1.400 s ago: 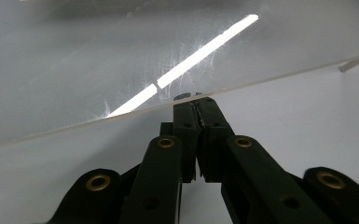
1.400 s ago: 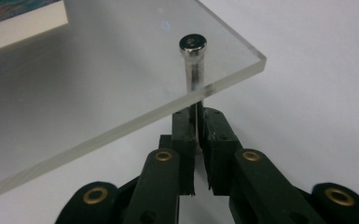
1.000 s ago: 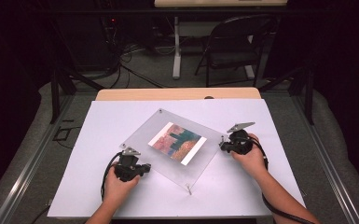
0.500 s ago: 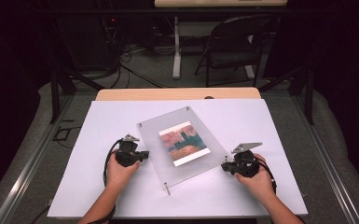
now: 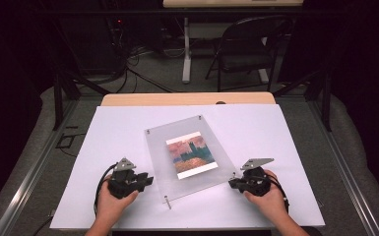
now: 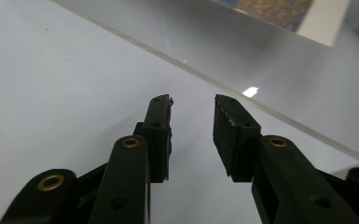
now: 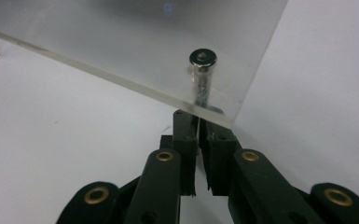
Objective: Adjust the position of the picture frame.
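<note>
High view first, and on the left side the left gripper [image 5: 145, 181] is sitting in the person's left hand [image 5: 112, 204] on the white sheet [image 5: 275, 132], its jaws pointing at the near-left edge of the clear acrylic frame [image 5: 160, 147] and stopping just short of it. Left gripper view is showing those jaws standing apart with bare sheet between them, released, nothing held, and the frame's clear edge is running diagonally just ahead of the tips.

Moving to the middle, the frame is lying between the two tools, tilted on the sheet, with a painted print [image 5: 191, 156] sandwiched inside and a small metal standoff [image 5: 168, 201] showing at its near corner.

Over on the right, the right gripper [image 5: 232, 183] is resting in the right hand [image 5: 268, 199], nosed in against the frame's near-right corner. Right gripper view is showing its jaws pressed almost together directly beneath that corner, where a metal corner post [image 7: 202, 74] is rising just beyond the tips; I cannot tell whether they are pinching the plate's edge.
</note>
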`<state>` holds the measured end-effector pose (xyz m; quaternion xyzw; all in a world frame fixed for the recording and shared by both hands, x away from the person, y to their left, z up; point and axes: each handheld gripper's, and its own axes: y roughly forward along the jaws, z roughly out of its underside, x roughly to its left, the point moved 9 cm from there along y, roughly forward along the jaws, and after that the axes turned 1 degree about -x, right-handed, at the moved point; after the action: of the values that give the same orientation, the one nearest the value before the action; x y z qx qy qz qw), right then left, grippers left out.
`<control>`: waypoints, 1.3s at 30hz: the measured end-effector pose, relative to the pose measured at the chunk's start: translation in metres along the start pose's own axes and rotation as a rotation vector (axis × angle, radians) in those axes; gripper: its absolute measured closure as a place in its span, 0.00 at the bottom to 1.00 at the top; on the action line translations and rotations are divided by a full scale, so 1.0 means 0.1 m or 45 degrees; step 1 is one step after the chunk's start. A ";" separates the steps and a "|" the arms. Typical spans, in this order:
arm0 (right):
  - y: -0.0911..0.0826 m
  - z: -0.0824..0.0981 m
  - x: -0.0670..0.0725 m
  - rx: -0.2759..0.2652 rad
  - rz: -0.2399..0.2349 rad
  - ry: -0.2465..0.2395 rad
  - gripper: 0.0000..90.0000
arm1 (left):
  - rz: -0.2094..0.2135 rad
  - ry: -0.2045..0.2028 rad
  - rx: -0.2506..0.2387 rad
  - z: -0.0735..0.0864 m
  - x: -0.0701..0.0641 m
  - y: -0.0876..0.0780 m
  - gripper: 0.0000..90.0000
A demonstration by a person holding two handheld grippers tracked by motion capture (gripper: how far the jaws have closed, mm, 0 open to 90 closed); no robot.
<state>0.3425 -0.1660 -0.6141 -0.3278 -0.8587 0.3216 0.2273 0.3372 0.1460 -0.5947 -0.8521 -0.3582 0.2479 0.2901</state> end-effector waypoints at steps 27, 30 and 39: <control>0.03 0.08 0.30 -0.034 -0.057 0.008 0.93 | 0.133 0.153 0.051 0.46 -0.56 -0.28 0.78; 0.03 0.07 0.31 -0.034 -0.060 0.010 0.93 | 0.153 0.144 0.049 0.46 -0.62 -0.26 0.77; 0.02 0.08 0.30 -0.030 -0.065 0.013 0.93 | 0.156 0.153 0.064 0.43 -0.67 -0.10 0.93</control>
<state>0.3182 -0.1465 -0.6158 -0.3099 -0.8694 0.3040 0.2360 0.2637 0.1154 -0.6042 -0.8782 -0.2809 0.2226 0.3166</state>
